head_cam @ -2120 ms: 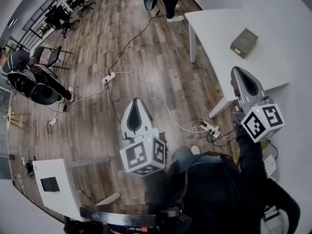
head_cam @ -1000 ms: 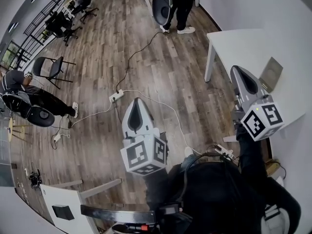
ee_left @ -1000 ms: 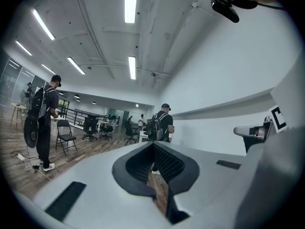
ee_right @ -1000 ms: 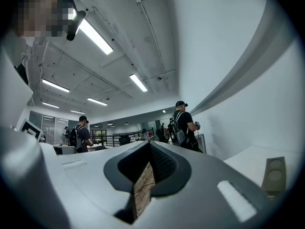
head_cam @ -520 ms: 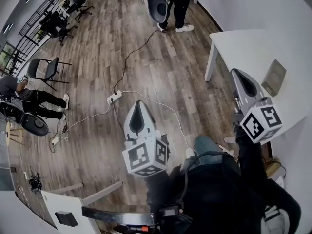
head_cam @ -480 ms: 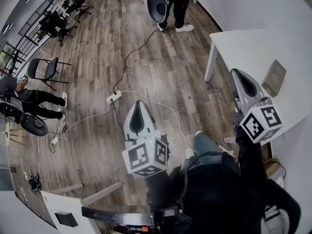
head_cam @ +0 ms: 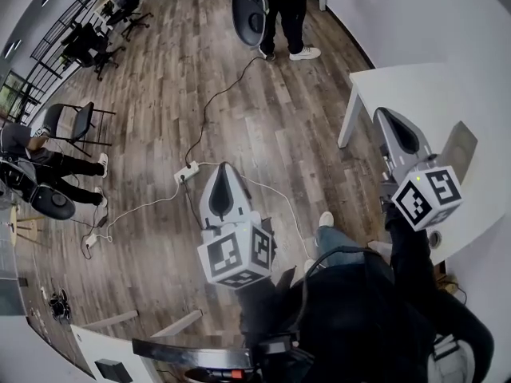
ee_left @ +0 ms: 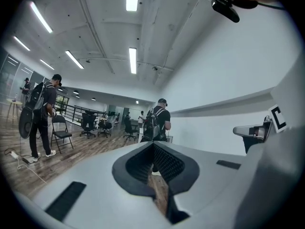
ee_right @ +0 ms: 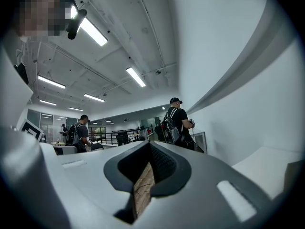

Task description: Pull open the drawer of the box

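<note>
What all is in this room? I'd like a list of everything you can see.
table: one, white, right side.
box: one, grey, on the table, partly hidden behind the right tongs.
power strip: one, white, on the wood floor, with cables running from it.
folding chair: one, black, left.
standing person: one, dark clothes, top.
seated person: one, left edge.
left tongs: one, grey-white, shut and empty, over the floor.
right tongs: one, grey-white, shut and empty, over the table.
</note>
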